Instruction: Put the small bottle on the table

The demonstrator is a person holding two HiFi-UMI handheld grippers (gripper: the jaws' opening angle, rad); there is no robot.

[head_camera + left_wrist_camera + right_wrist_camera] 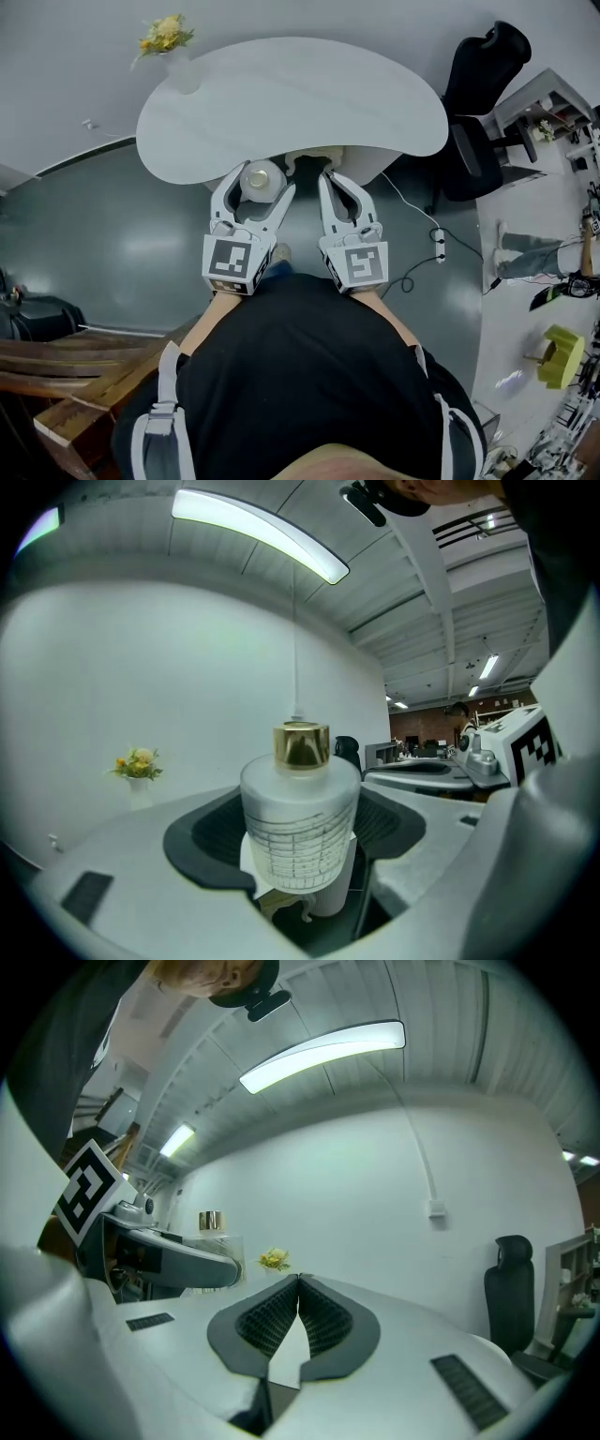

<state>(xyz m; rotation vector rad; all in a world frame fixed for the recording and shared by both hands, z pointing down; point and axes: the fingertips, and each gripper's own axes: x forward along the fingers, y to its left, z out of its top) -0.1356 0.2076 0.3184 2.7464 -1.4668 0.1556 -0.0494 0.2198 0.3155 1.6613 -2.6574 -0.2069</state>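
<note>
Grey floor surrounds a white rounded desk (300, 94) with a vase of yellow flowers (169, 42) at its far left corner. Both forearms reach forward from the person's torso, side by side, towards the desk's near edge. The left gripper (257, 189) is clamped on the small bottle (300, 827), frosted with a gold cap, kept upright, likely so it can be set down standing; it seems to hover at that edge. The right gripper (299, 1283) is pressed closed, empty, just beside.
</note>
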